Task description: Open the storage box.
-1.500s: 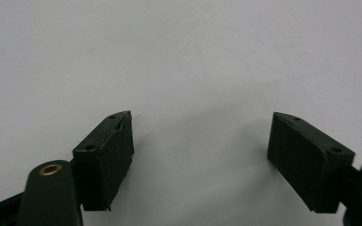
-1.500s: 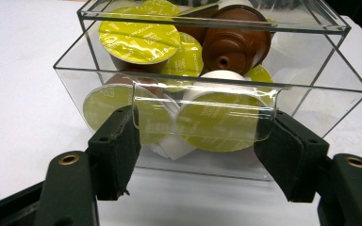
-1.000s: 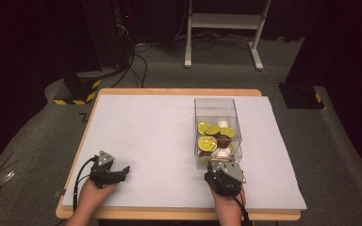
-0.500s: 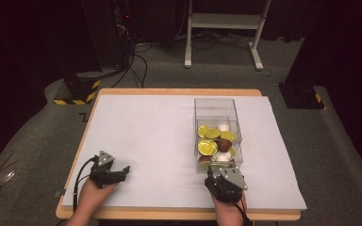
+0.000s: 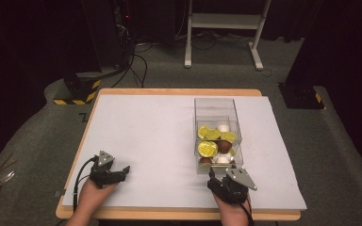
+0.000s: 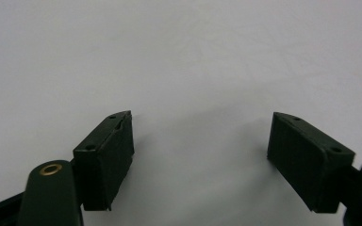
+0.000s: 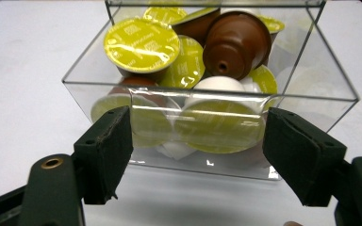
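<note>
The right gripper [image 5: 219, 178], jaws apart and just opening wider with nothing between them, faces the clear plastic box [image 7: 207, 94] just ahead on the white table [image 5: 151, 136]. Inside lie coffee capsules [image 7: 143, 44] (lime-lidded, with brown and white bodies). The right gripper view reveals tape on the box's near wall. The left gripper [image 6: 200, 155] rests open, well apart.

dark room, grey carpet [image 5: 160, 75], white stand [image 5: 224, 28]
</note>
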Action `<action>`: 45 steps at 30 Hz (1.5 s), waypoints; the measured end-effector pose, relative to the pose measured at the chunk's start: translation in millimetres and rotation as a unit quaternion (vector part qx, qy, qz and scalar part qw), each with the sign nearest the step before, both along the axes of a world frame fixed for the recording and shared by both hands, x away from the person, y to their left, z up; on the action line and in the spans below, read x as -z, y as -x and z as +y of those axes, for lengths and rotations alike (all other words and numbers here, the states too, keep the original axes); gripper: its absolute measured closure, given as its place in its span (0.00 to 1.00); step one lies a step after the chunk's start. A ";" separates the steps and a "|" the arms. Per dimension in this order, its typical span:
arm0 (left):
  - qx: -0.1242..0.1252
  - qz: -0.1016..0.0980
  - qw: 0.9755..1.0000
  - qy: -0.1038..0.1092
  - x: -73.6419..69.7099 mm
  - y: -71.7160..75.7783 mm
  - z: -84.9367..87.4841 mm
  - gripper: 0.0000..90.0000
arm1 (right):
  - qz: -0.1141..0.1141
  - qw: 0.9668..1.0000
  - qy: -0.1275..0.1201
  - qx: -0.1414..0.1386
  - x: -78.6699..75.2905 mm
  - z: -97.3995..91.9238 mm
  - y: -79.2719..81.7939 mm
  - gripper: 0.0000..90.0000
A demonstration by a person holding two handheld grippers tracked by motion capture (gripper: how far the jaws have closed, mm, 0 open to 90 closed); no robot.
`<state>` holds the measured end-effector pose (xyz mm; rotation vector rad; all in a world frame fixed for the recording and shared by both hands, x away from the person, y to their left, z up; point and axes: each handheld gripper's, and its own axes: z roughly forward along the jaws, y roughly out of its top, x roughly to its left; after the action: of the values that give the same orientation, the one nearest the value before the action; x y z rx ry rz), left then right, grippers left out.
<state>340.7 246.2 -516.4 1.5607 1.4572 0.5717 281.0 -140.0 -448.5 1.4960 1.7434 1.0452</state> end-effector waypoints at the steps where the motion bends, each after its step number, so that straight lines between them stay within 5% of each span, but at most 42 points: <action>1: 0.000 0.000 1.000 0.000 0.0 0.0 0.0 0.26 | -0.003 1.000 -0.002 0.001 -1.9 -0.7 1.5 0.27; 15: 0.000 0.000 1.000 0.000 0.0 0.0 0.0 0.26 | -0.032 0.999 -0.023 -0.008 -26.1 -18.3 3.3 0.35; 38: 0.000 0.000 1.000 0.002 0.1 -0.1 0.2 0.26 | -0.053 0.997 -0.036 -0.053 -39.7 -42.4 -58.2 0.56; 45: -0.003 -0.001 1.000 0.008 0.2 -0.2 -0.7 0.26 | -0.069 0.996 -0.011 -0.052 -50.6 -48.1 -71.4 0.59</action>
<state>340.9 245.5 -516.6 1.5426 1.4623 0.5641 352.4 -188.1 -397.8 1.3239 1.7324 1.1965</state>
